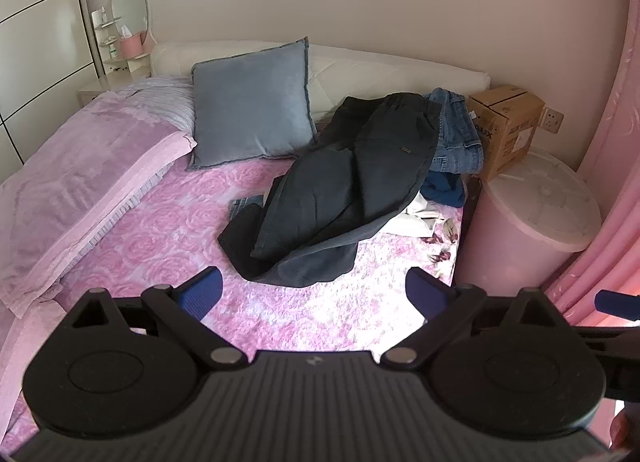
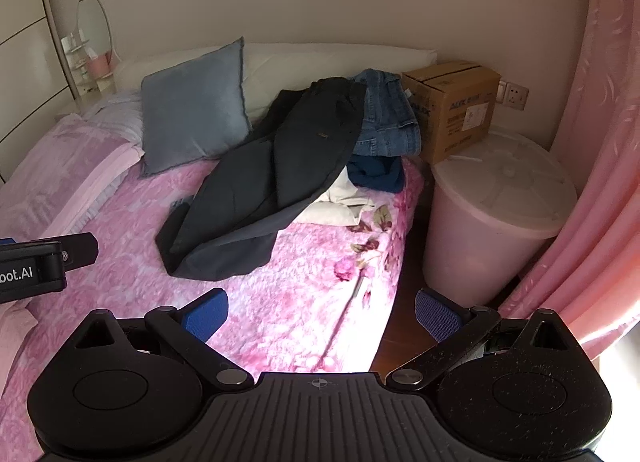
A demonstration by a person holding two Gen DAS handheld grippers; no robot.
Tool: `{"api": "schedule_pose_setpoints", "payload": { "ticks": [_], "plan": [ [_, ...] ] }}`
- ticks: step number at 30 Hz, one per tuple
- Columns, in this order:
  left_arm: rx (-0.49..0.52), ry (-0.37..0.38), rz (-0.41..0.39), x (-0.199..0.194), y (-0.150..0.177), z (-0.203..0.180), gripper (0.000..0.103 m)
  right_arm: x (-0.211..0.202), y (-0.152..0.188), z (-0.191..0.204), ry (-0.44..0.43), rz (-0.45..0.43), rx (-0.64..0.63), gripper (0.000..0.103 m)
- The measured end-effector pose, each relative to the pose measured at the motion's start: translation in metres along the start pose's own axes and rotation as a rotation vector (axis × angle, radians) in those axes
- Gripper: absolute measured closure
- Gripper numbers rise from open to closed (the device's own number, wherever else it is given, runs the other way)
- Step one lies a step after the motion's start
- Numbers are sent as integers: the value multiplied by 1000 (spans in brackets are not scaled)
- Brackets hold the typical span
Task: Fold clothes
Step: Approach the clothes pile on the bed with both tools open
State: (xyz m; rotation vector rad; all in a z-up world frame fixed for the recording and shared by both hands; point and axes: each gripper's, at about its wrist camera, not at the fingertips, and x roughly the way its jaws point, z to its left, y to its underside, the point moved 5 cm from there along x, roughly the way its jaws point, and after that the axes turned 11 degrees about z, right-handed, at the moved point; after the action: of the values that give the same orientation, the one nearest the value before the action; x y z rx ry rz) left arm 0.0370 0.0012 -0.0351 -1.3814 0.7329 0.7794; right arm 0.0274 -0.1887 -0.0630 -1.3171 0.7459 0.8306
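Dark grey trousers (image 1: pixel 340 186) lie spread on top of a clothes pile on the pink bed, also seen in the right wrist view (image 2: pixel 272 178). Under them are blue jeans (image 1: pixel 456 134) (image 2: pixel 388 118), a dark blue garment (image 2: pixel 374 176) and a cream garment (image 2: pixel 340 206). My left gripper (image 1: pixel 314 294) is open and empty, held above the bedspread short of the trousers. My right gripper (image 2: pixel 320 310) is open and empty over the bed's right edge. The left gripper's body (image 2: pixel 44 262) shows at the left of the right wrist view.
A grey-blue cushion (image 1: pixel 252 106) leans on the white headboard (image 1: pixel 400 74). A folded pink blanket (image 1: pixel 80 178) lies at left. A cardboard box (image 2: pixel 452 110) and a pink lidded bin (image 2: pixel 496 218) stand right of the bed, beside a pink curtain (image 2: pixel 600 142).
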Motion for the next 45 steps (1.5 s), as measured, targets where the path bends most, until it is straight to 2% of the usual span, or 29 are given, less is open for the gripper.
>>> {"api": "schedule_pose_setpoints", "payload": {
  "ticks": [10, 13, 27, 45],
  "plan": [
    [-5, -1, -12, -7, -5, -8, 6, -8, -6, -2, 2, -6, -9, 1],
    [-13, 12, -29, -13, -1, 3, 6, -10, -7, 1, 5, -12, -13, 1],
    [-25, 15, -36, -16, 0, 6, 6, -19, -9, 14, 17, -42, -46, 1],
    [-61, 8, -46, -14, -3, 25, 6, -13, -18, 33, 6, -63, -79, 1]
  ]
}}
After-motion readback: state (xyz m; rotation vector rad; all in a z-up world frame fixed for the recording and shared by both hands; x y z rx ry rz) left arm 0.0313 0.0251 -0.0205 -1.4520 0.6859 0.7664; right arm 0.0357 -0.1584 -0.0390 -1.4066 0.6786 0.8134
